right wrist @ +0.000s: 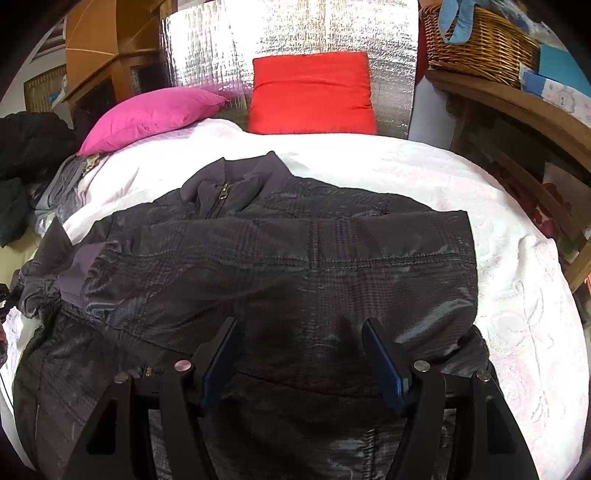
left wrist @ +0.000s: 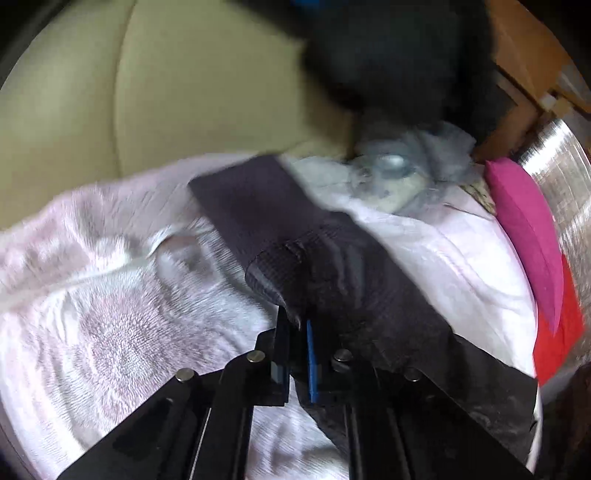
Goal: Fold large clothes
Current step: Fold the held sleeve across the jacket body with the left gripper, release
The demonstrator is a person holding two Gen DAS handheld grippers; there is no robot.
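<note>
- Left wrist view: the left gripper (left wrist: pixel 295 325) has its two fingers drawn close together, pinching a bunched fold of the dark jacket (left wrist: pixel 325 266) between them.
- From the pinch, a flat dark band of the jacket runs away to the far left, over the pale pink blanket (left wrist: pixel 110 295). This view is blurred.
- On the right lie a magenta pillow (left wrist: pixel 524 229) and, nearer, a red pillow (left wrist: pixel 557 332), with a silver foil panel (left wrist: pixel 554 155) beyond them.
- A crumpled grey-blue cloth (left wrist: pixel 417 162) sits at the far side of the blanket, below a dark blurred mass; a beige cushioned surface (left wrist: pixel 147 92) fills the far left.
- Right wrist view: the right gripper (right wrist: pixel 301 354) hovers with its blue-padded fingers (right wrist: pixel 384 365) spread wide apart, holding nothing, just above the near part of the jacket (right wrist: pixel 295 258).
- The jacket lies spread on the blanket (right wrist: pixel 517 280), its zipped collar (right wrist: pixel 221 195) at the far end and its left edge rumpled.
- Beyond it, the magenta pillow (right wrist: pixel 147 118) is far left and the red pillow (right wrist: pixel 312 92) stands against the foil panel (right wrist: pixel 295 29).
- A wicker basket (right wrist: pixel 476 44) sits on a wooden shelf (right wrist: pixel 517 99) at the far right.
</note>
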